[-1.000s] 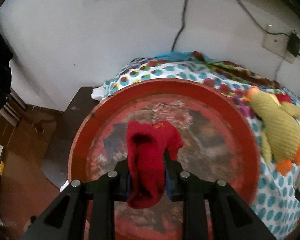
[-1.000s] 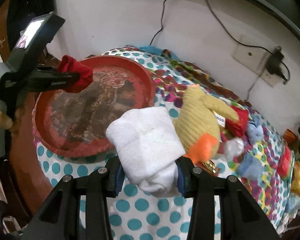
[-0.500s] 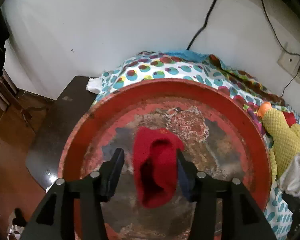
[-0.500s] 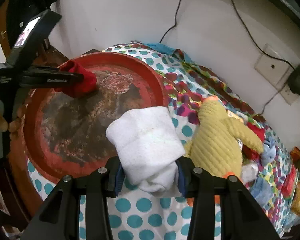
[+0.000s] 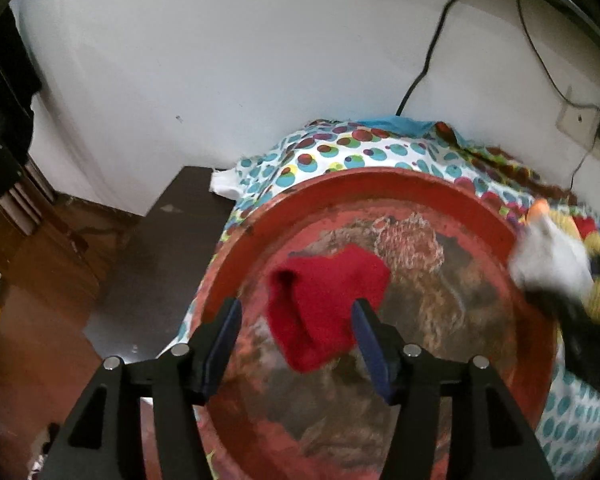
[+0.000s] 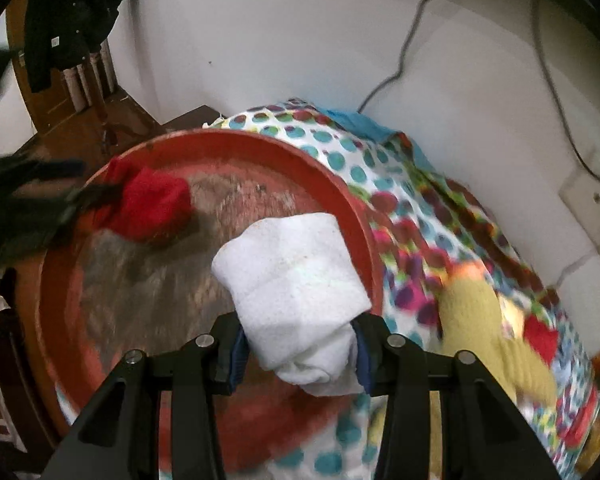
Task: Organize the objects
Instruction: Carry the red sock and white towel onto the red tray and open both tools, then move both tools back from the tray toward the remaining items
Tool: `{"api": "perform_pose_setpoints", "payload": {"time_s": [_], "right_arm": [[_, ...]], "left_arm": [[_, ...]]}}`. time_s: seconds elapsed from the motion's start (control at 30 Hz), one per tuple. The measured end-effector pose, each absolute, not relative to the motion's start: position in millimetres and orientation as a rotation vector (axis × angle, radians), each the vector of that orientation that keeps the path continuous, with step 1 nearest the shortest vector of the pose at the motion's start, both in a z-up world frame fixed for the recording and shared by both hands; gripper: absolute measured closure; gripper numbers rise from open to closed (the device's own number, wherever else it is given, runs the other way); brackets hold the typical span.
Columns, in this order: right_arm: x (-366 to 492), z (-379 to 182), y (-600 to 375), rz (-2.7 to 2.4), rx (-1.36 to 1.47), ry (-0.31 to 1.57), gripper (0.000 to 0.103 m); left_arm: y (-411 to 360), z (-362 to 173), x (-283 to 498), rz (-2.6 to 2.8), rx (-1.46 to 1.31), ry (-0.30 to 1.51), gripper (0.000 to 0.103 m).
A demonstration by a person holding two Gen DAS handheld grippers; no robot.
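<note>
White wall stands behind everything, with dark cords hanging down it. Below it a spotted cloth with blue and coloured dots covers the surface, and a big round red tray with a worn, patchy middle sits on that cloth.

Right in front of the left gripper lies a small soft red sock. It rests on the tray floor, between the two blue pads. The jaws are opening, and the left pad stands clear of the sock. The right pad sits just beside the sock's edge; I cannot tell if it touches.

The right gripper squeezes a rolled white sock tight between its pads. The roll sticks out ahead of the fingers, over the near right part of the tray rim. Far ahead and to the left of this gripper is the red sock, with the blurry left gripper just beside it.

To the right of the right gripper a yellow knitted plush toy lies on the spotted cloth, off the tray.
</note>
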State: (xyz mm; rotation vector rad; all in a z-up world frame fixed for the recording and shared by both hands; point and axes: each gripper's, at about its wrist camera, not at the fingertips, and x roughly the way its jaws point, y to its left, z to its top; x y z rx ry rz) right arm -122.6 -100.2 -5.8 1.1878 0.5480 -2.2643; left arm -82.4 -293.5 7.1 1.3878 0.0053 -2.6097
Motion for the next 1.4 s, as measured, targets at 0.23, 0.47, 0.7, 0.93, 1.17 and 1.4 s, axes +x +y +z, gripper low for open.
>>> {"api": "perform_pose_setpoints", "payload": {"time_s": [0.23, 0.47, 0.7, 0.93, 1.17, 1.4], "right_arm": [[-171.1, -24.2, -157.5, -2.182, 1.245, 0.536, 0.060], [-195.9, -51.0, -185.8, -2.154, 1.334, 0.517, 0.059], [-183.1, -45.9, -183.0, -2.217, 1.242, 0.570, 0.013], [-149.3, -15.5, -141.3, -2.242, 1.206, 0.600, 0.009], [-80.1, 15.8, -5.6, -2.395, 1.237, 0.466, 0.009], [-39.0, 24.7, 148.3, -2.634, 1.351, 0.468, 0.009]], "left_arm": [[-301.8, 12.3, -48.5, -2.589, 1.358, 0.066, 0.044], [-315.1, 10.5, -35.4, -2.540, 1.365, 0.115, 0.044], [-310.8, 10.7, -36.2, -2.532, 1.375, 0.138, 0.044], [-284.3, 22.3, -35.3, -2.594, 1.345, 0.110, 0.044], [-216.0, 21.5, -46.2, -2.726, 1.407, 0.090, 0.044], [-127.8, 16.6, -46.0, -2.860, 1.483, 0.001, 0.044]]}}
